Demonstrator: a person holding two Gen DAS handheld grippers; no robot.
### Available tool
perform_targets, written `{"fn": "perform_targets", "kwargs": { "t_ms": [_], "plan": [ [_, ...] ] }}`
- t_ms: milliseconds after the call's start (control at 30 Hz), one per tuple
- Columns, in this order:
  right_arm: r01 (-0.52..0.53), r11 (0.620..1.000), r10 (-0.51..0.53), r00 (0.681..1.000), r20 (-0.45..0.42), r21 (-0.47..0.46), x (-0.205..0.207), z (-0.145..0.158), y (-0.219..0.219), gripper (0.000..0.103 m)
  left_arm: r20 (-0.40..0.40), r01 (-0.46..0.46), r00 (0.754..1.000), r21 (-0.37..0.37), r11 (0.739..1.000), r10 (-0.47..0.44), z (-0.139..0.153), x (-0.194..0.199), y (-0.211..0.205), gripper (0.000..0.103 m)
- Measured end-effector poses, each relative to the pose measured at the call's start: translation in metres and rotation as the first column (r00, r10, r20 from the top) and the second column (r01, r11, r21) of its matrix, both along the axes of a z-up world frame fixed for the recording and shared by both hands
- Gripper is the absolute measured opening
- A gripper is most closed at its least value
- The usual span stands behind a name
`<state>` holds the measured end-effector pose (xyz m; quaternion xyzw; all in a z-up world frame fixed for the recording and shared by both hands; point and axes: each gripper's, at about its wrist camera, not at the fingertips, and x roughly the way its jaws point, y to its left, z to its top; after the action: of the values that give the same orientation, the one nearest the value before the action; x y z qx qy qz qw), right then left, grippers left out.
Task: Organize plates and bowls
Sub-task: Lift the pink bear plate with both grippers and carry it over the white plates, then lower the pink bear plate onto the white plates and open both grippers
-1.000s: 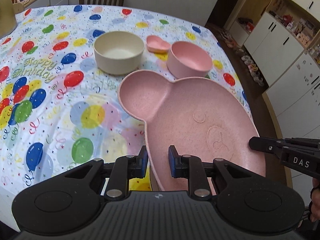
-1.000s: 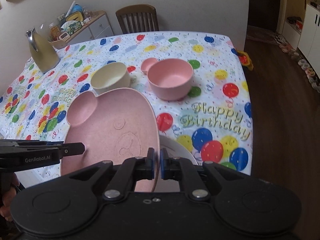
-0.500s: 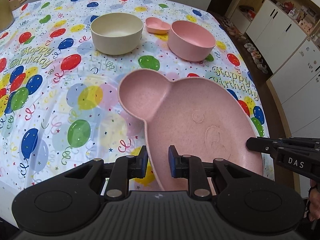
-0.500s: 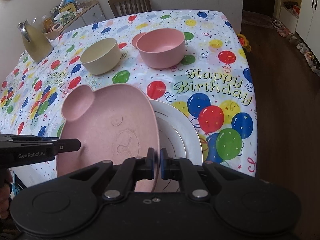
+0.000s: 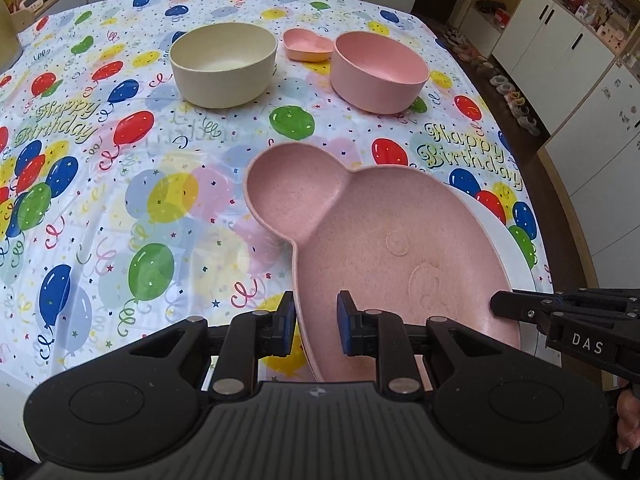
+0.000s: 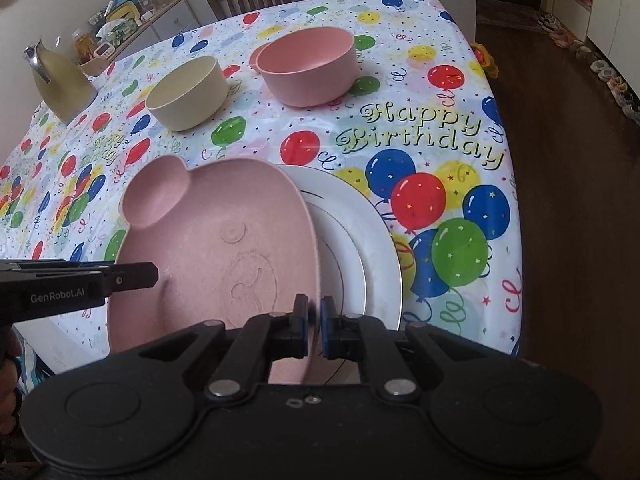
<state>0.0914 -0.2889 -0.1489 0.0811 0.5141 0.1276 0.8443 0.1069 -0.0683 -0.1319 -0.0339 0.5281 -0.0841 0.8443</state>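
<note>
Speckled pink plastic, matte and slightly grainy, forms the bear-shaped plate (image 5: 392,256): a round ear compartment at its upper left, and an embossed eye and snout on the wide main well. At its left rim the left gripper (image 5: 312,322) has one blue-faced pad outside the edge and one inside the well — both appear to bear on the rim wall, though the inner contact is not sharply seen. At the opposite rim the right gripper (image 6: 314,320) is pinched tight on the thin edge, the jaws nearly together with the rim between them. The plate is thus carried by both tools over the near part of the table, tilted, and overlaps a glossy white round plate (image 6: 372,240) with a thin dark ring line, which lies flat on the glossy balloon-print tablecloth (image 5: 120,184).

Farther back, left to right in the left wrist view: a cream round bowl (image 5: 224,64) with straight walls, a small pink heart-shaped dish (image 5: 308,44), and a pink round bowl (image 5: 378,74). The dish sits just beside the pink bowl; whether they touch cannot be determined.
</note>
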Motion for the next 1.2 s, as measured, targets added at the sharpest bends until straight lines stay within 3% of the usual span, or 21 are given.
{"fn": "perform_targets", "kwargs": {
  "t_ms": [400, 500, 767, 800, 867, 933, 1200],
  "plan": [
    [0.026, 1.0, -0.026, 1.0, 0.014, 0.002, -0.006, 0.005, -0.003, 0.025, -0.007, 0.003, 1.0, -0.003, 1.0, -0.003, 0.004, -0.001, 0.0, 0.025],
    [0.023, 1.0, -0.023, 0.999, 0.04, -0.002, -0.009, 0.012, -0.003, 0.035, 0.01, 0.003, 1.0, -0.004, 1.0, -0.003, 0.009, -0.004, 0.0, 0.028],
    [-0.031, 0.999, 0.033, 0.992, 0.122, -0.011, -0.021, 0.038, 0.009, 0.049, 0.082, 0.025, 0.996, -0.013, 1.0, -0.024, 0.035, -0.018, -0.002, 0.029],
    [-0.038, 0.999, 0.039, 0.99, 0.135, -0.008, -0.022, 0.043, 0.011, 0.051, 0.09, 0.024, 0.996, -0.015, 1.0, -0.022, 0.039, -0.019, -0.002, 0.031],
    [-0.052, 0.999, 0.052, 0.986, 0.161, -0.003, -0.024, 0.051, 0.014, 0.053, 0.11, 0.013, 0.994, -0.021, 1.0, -0.011, 0.047, -0.022, -0.001, 0.054],
    [-0.067, 0.998, 0.066, 0.981, 0.182, -0.001, -0.025, 0.059, 0.017, 0.054, 0.143, 0.004, 0.99, -0.025, 1.0, 0.0, 0.055, -0.026, 0.0, 0.064],
    [-0.11, 0.994, 0.105, 0.957, 0.269, 0.004, -0.025, 0.087, 0.029, 0.074, 0.214, -0.021, 0.976, -0.047, 0.999, 0.031, 0.081, -0.032, 0.008, 0.064]
  ]
}}
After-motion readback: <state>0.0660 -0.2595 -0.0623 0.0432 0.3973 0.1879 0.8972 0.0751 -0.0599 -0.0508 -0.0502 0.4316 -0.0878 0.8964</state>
